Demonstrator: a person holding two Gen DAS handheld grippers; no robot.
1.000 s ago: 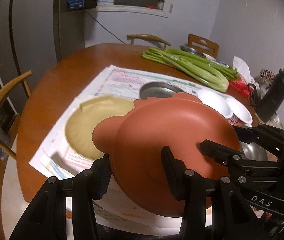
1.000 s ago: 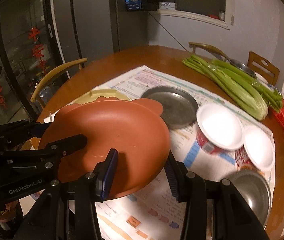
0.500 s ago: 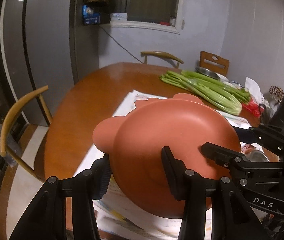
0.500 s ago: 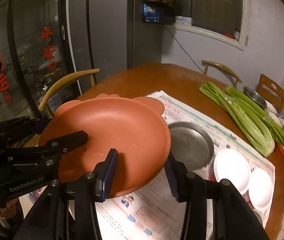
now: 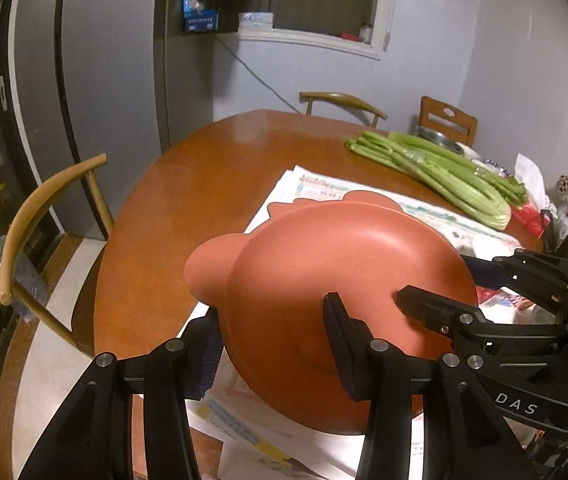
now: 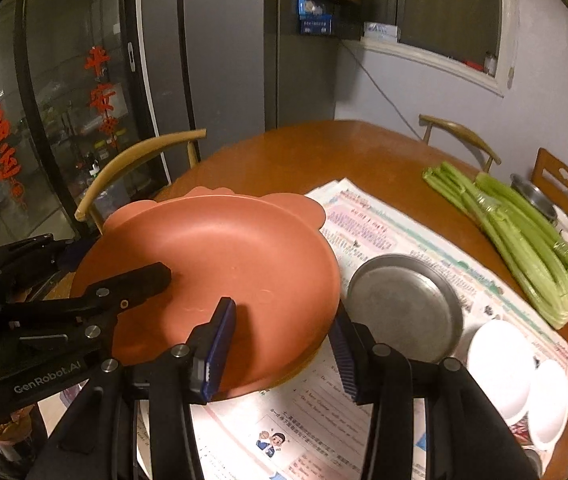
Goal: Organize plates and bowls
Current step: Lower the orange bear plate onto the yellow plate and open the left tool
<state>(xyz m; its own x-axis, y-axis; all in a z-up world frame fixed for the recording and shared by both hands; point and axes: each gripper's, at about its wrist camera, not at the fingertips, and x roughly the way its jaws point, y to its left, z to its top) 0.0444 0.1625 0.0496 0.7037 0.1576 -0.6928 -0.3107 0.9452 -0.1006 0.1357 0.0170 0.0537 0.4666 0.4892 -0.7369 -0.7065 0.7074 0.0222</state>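
Bare brown desk (image 5: pixel 212 168) open at upper left of the frame, celery (image 6: pixel 524 240), metal plate (image 6: pixel 404 304) and white bowls (image 6: pixel 500 364) crowding the right, chair (image 5: pixel 44 208) at left edge.

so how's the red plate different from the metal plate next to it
The red plate is held up off the table by both grippers, clamped on its rim; the metal plate lies flat on the newspaper, untouched. The red plate is matte terracotta with ear-like tabs on its rim; the metal plate is dull grey and plain round. The red plate looks bigger. Both are shallow and empty.
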